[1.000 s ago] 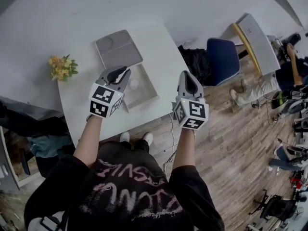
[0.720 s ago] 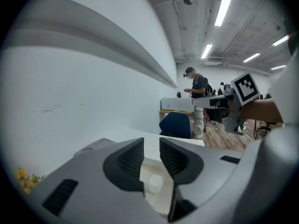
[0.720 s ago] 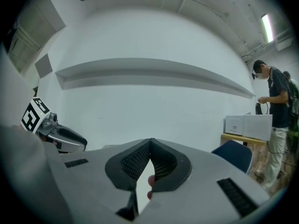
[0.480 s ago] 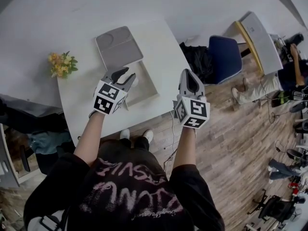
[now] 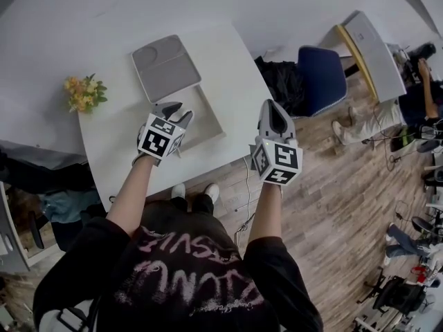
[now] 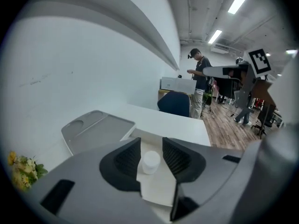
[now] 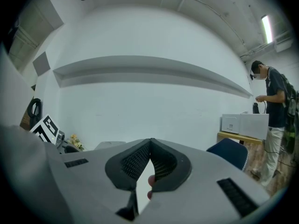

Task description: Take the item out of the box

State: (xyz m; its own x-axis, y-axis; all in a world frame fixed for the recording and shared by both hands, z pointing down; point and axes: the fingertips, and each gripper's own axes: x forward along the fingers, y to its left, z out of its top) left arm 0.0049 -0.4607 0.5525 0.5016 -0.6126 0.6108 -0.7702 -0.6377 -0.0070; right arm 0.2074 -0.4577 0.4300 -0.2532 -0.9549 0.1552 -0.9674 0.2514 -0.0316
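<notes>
A shallow open box (image 5: 210,122) lies on the white table (image 5: 228,68), with its grey lid (image 5: 165,66) laid flat behind it. In the left gripper view a small white round item (image 6: 150,162) stands on the floor of the box (image 6: 161,192). My left gripper (image 5: 174,110) hangs over the box's near left part and its jaws are opening. The item shows in the gap between them, and the pads (image 6: 128,158) stand clear of it. In the head view the left gripper hides the item. My right gripper (image 5: 270,106) is shut on nothing, off the table's right edge.
Yellow flowers (image 5: 84,93) sit at the table's far left corner. A blue chair (image 5: 322,83) and a dark bag (image 5: 282,85) stand right of the table over wood floor. A person (image 6: 201,80) stands further back, by a desk with white boxes.
My left gripper has moved forward over the box and its jaws have gone from shut to open. The right gripper has hardly moved.
</notes>
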